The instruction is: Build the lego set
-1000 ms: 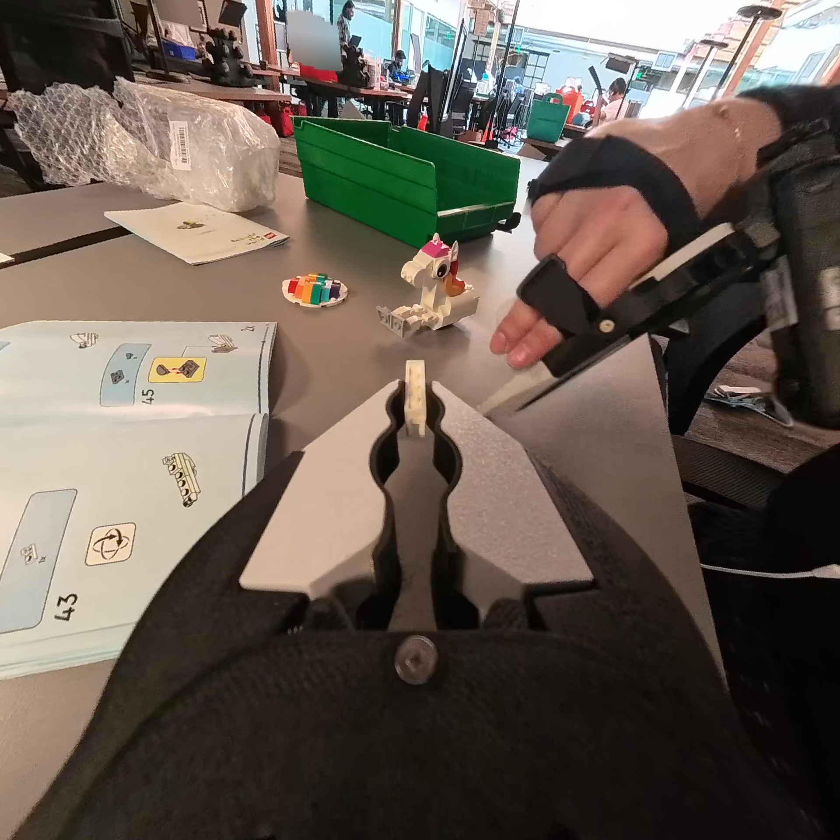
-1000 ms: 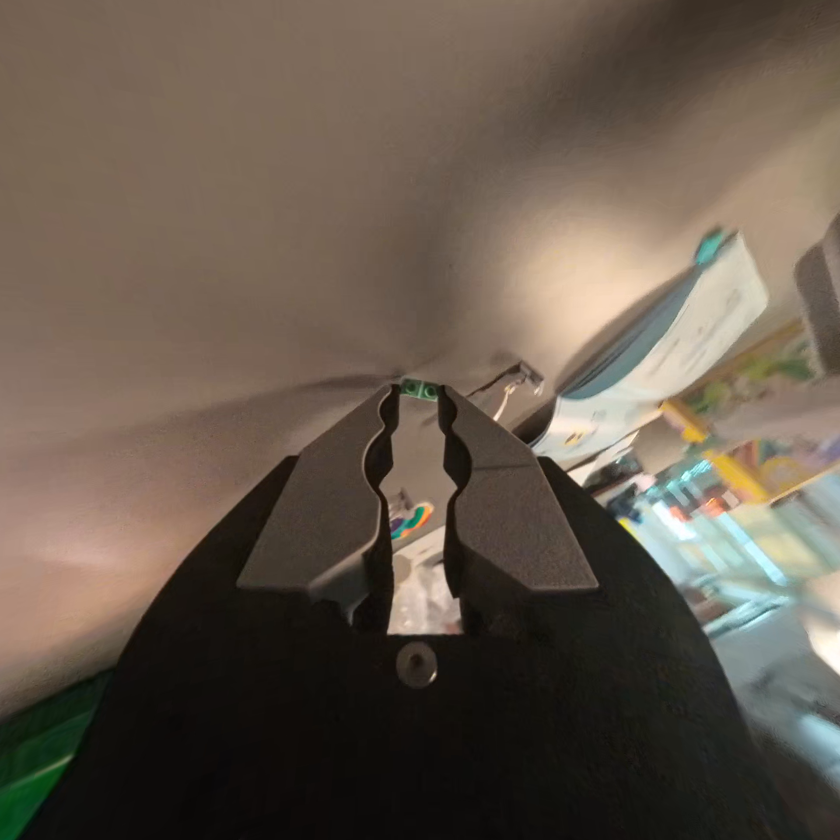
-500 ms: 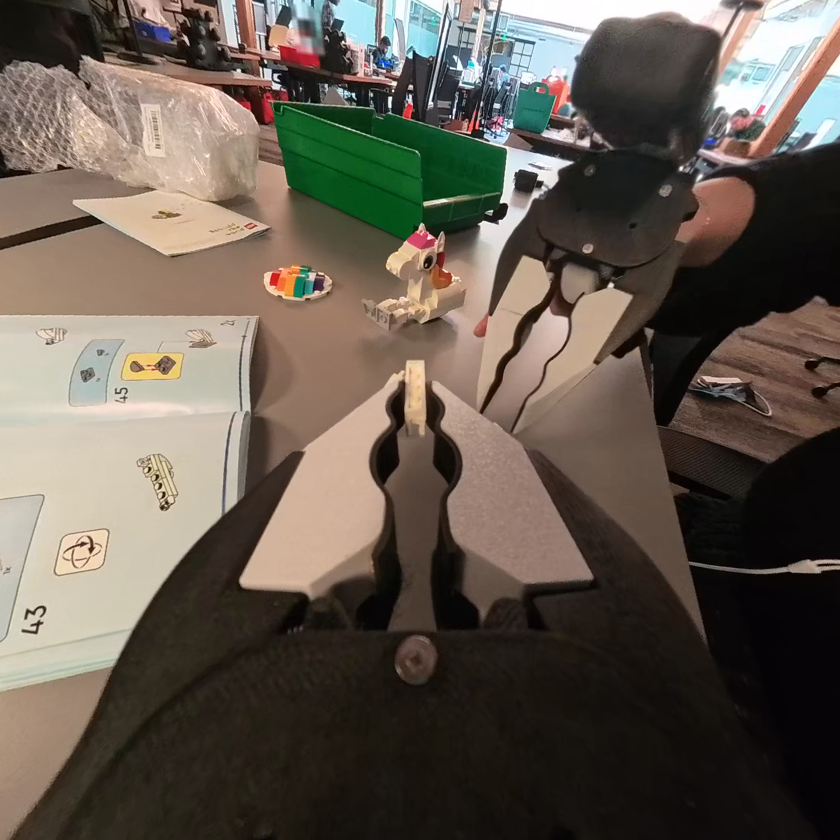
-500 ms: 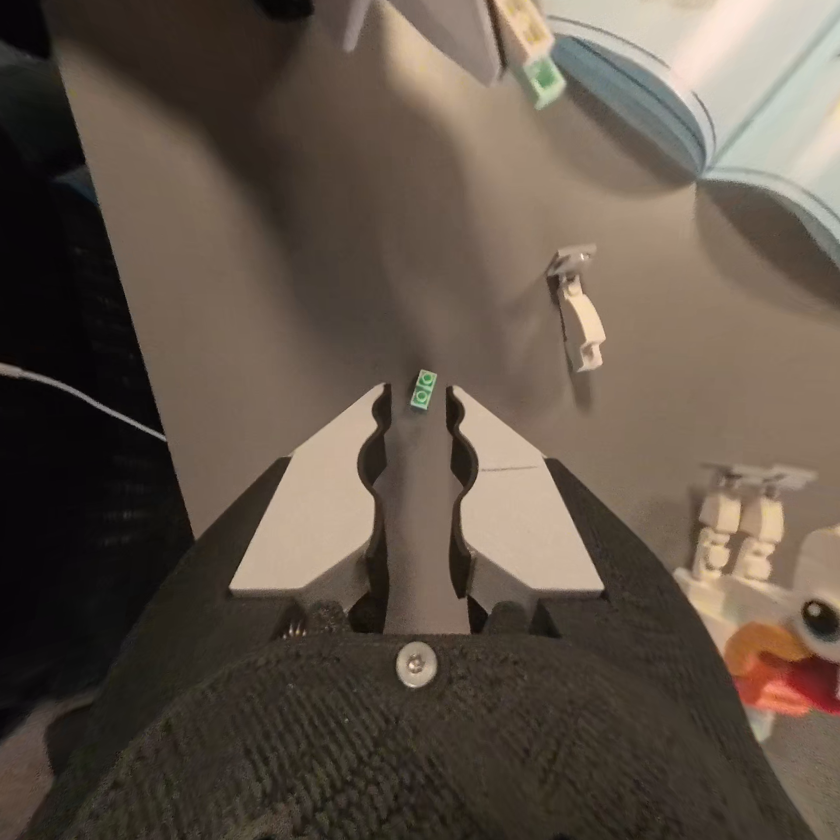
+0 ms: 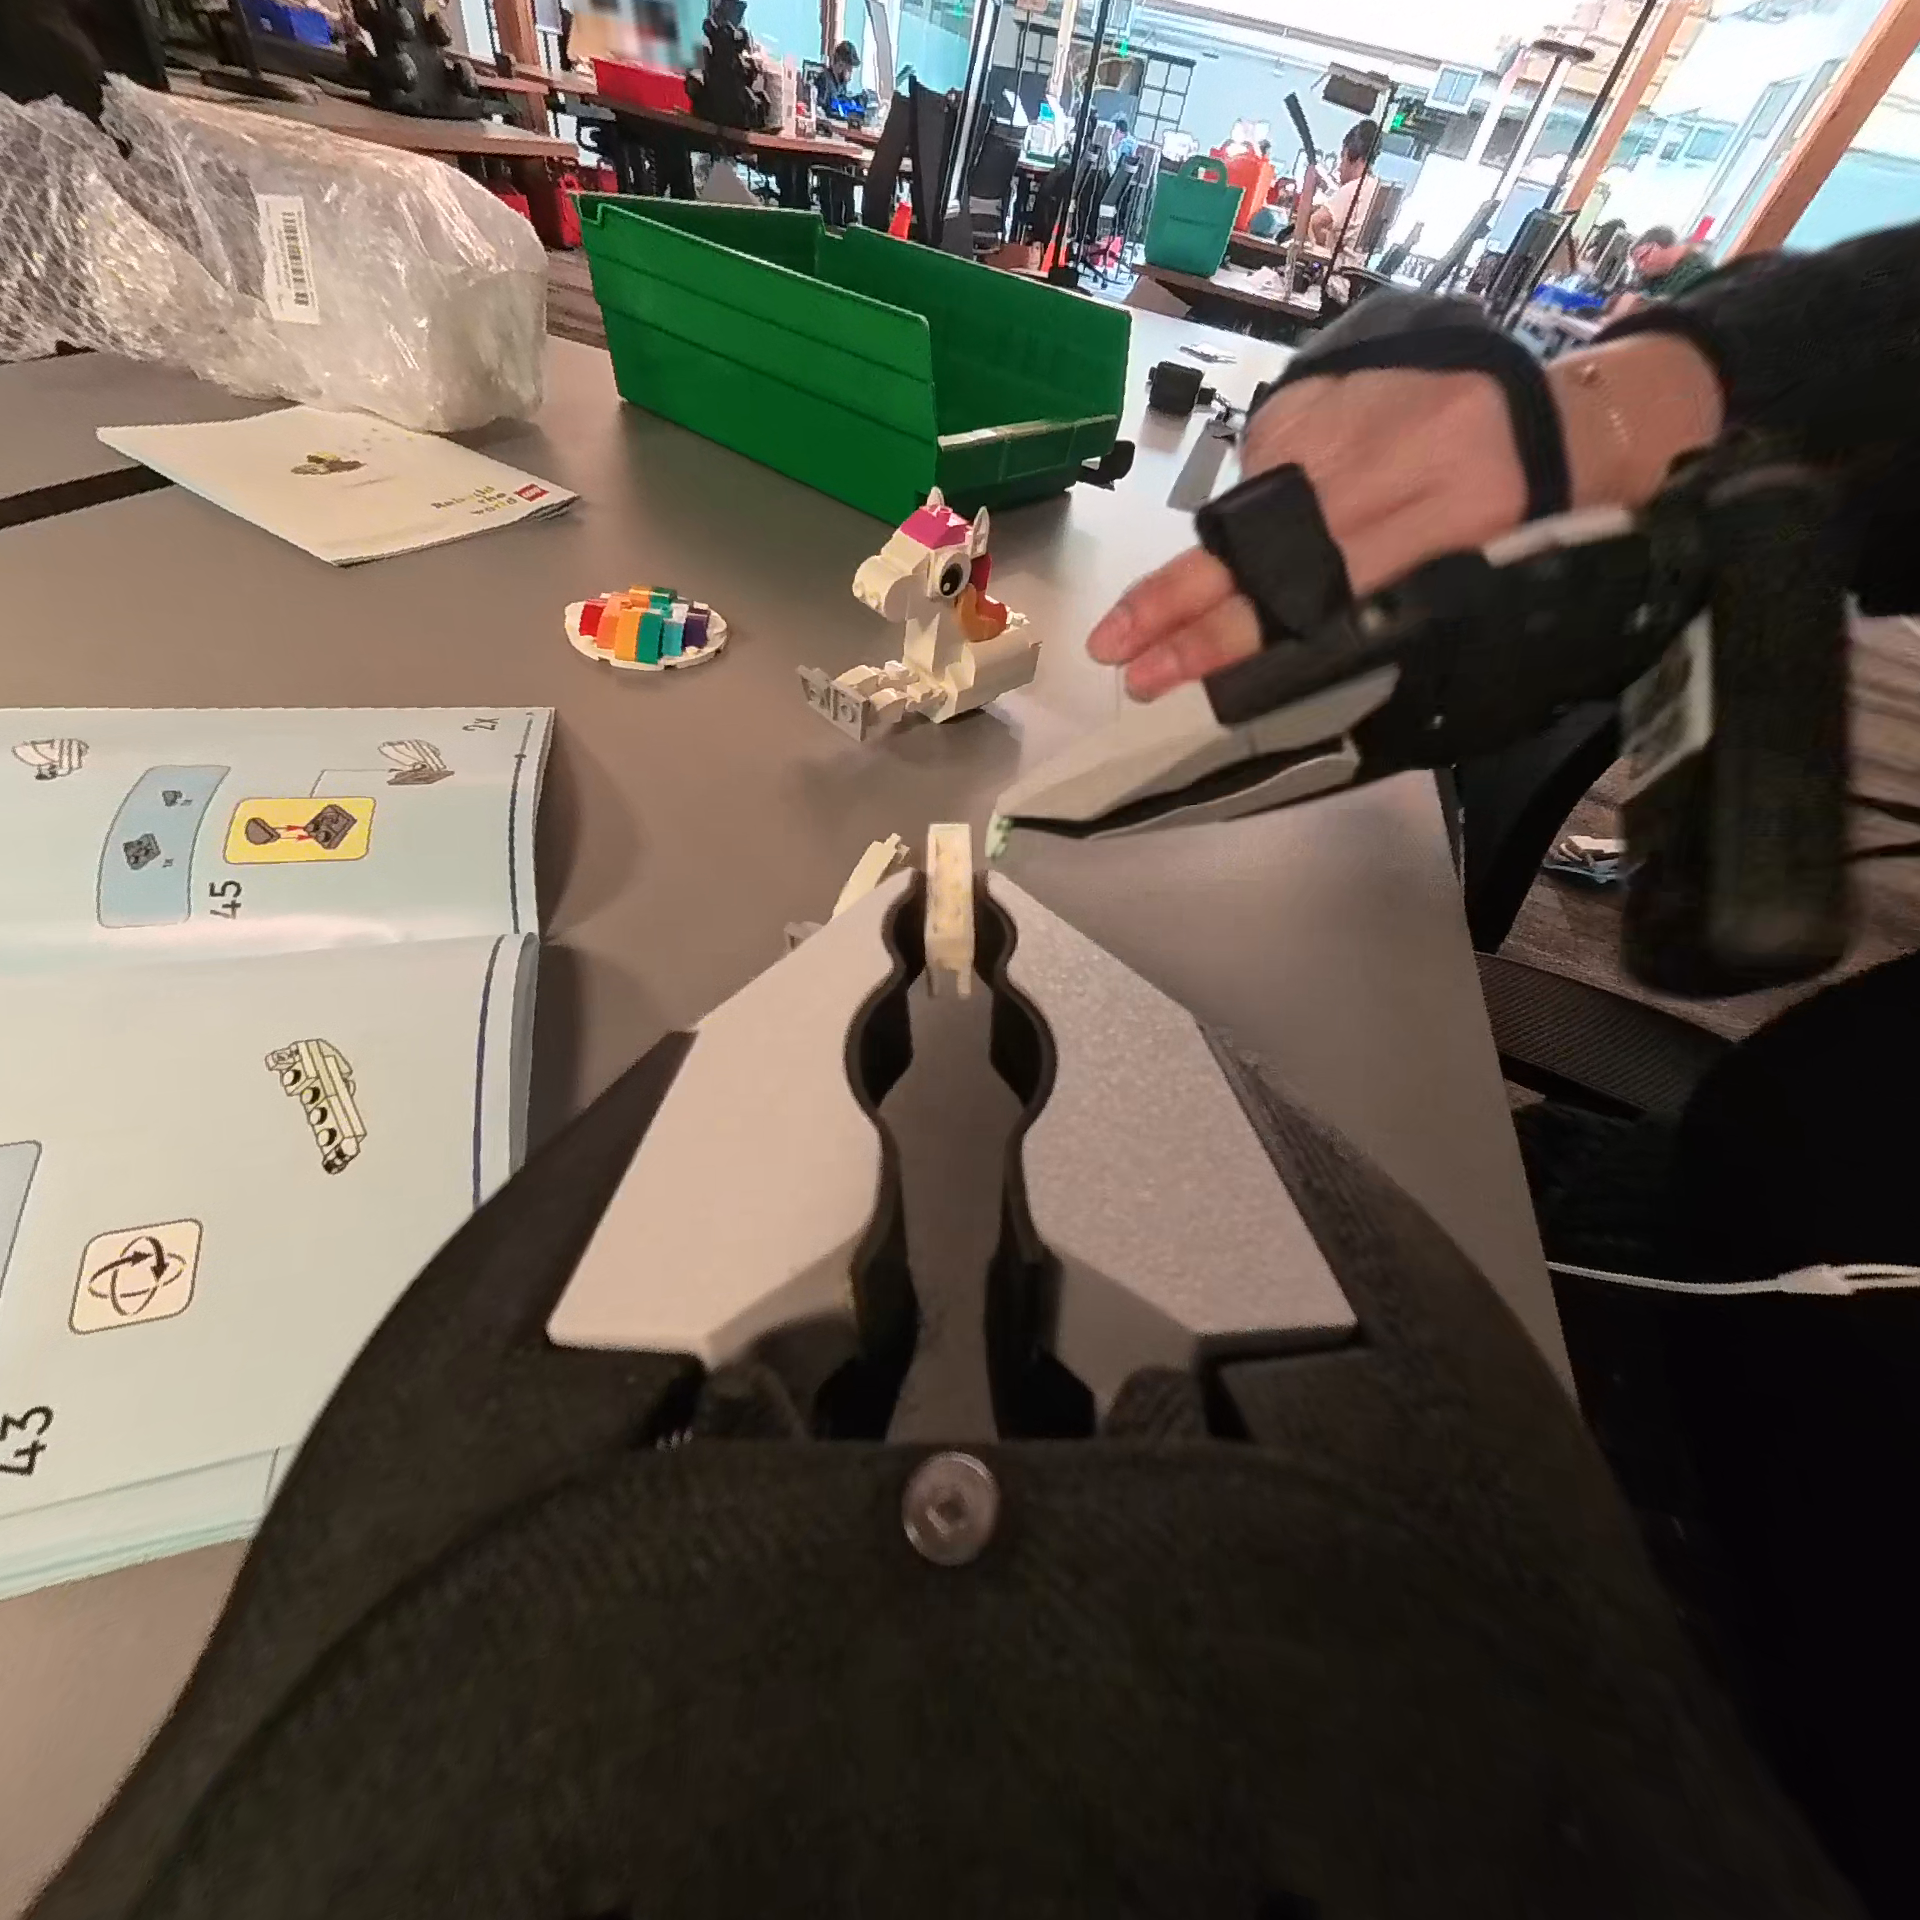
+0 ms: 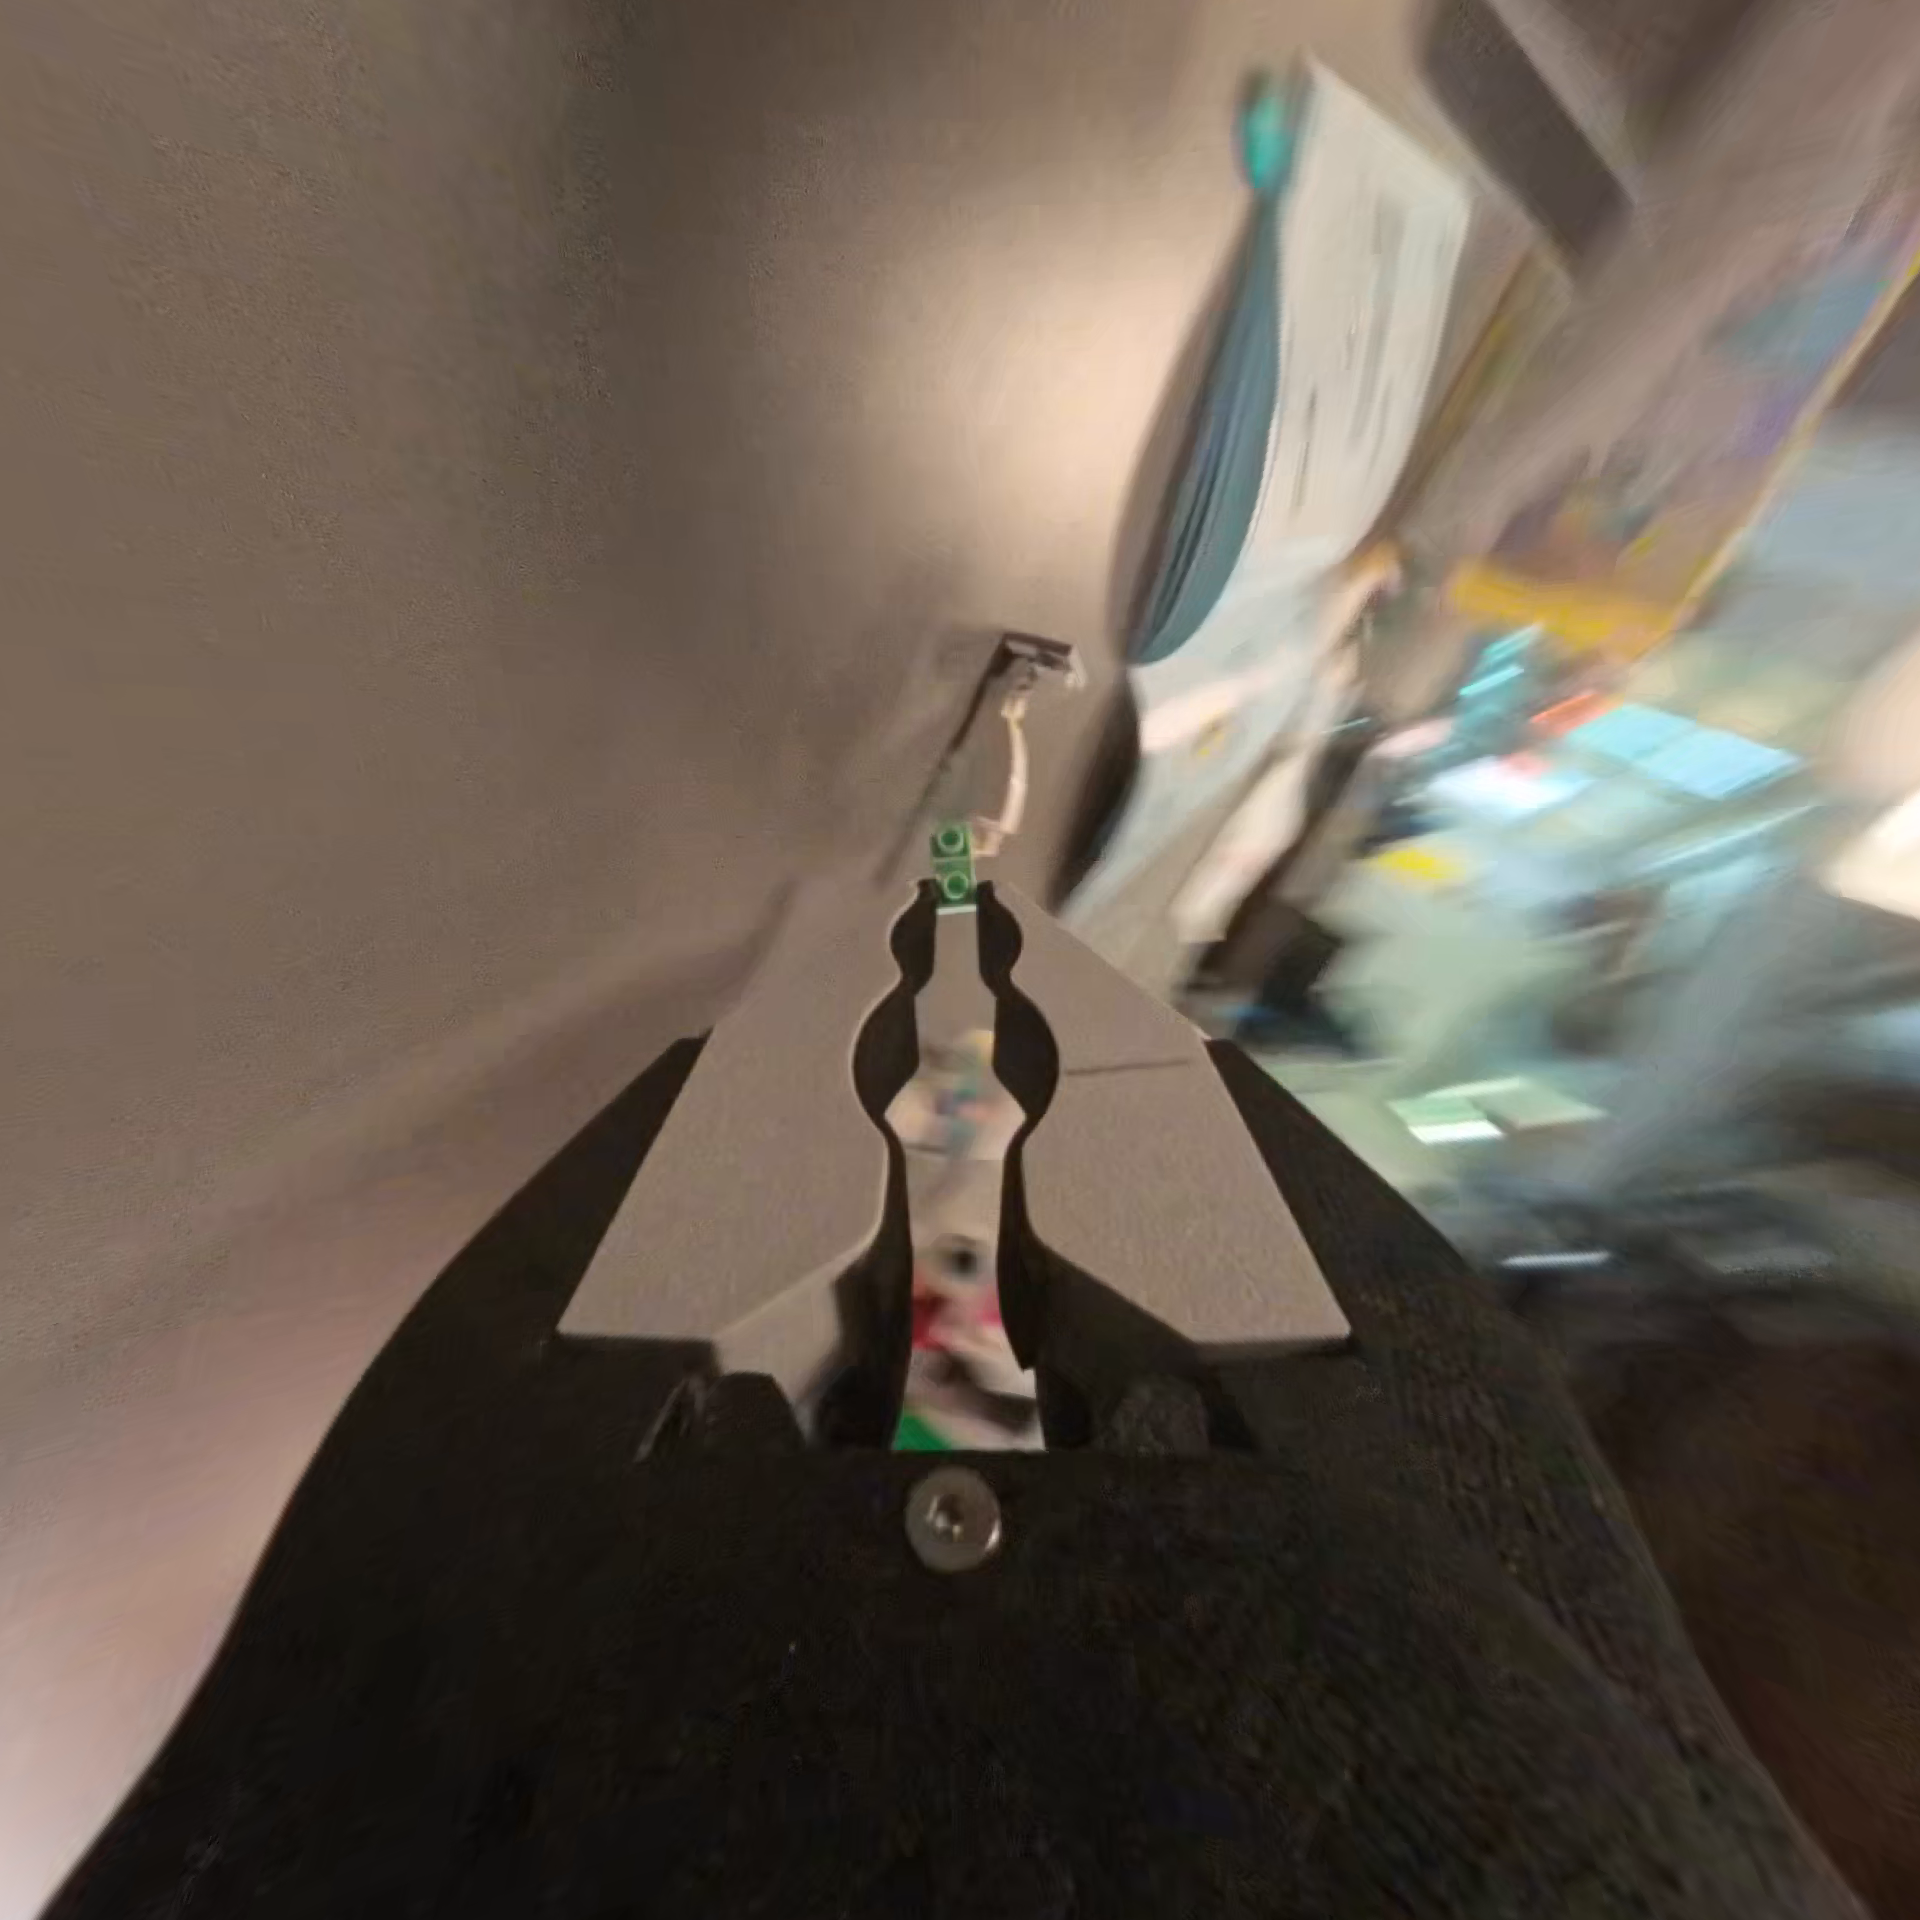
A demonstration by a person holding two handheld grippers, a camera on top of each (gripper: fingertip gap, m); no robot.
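Observation:
My left gripper [image 5: 948,883] is shut on a cream-white flat lego piece [image 5: 948,920] and holds it on edge above the grey table [image 5: 1247,987]. My right gripper [image 6: 952,899] is shut on a small green two-stud plate [image 6: 954,862]. In the left wrist view the right gripper [image 5: 1006,831] lies level, with its tips just right of the cream piece. The white unicorn model [image 5: 935,634] stands beyond it. A small white leg piece [image 6: 1013,769] lies on the table; it also shows in the left wrist view [image 5: 868,883]. The right wrist view is blurred.
An open instruction booklet [image 5: 260,987] lies at the left. A round white plate with coloured bricks [image 5: 644,629] sits left of the unicorn. A green bin [image 5: 852,332], a folded leaflet [image 5: 343,483] and a bubble-wrap bag [image 5: 312,260] are farther back. The table's right edge is near. Some 9 cm of space lies between my two pairs of fingers.
Half a second ago the right gripper pointed down at the table with wider jaws around the green plate. Now it lies level, shut on the plate, with its tips near my left gripper's piece.

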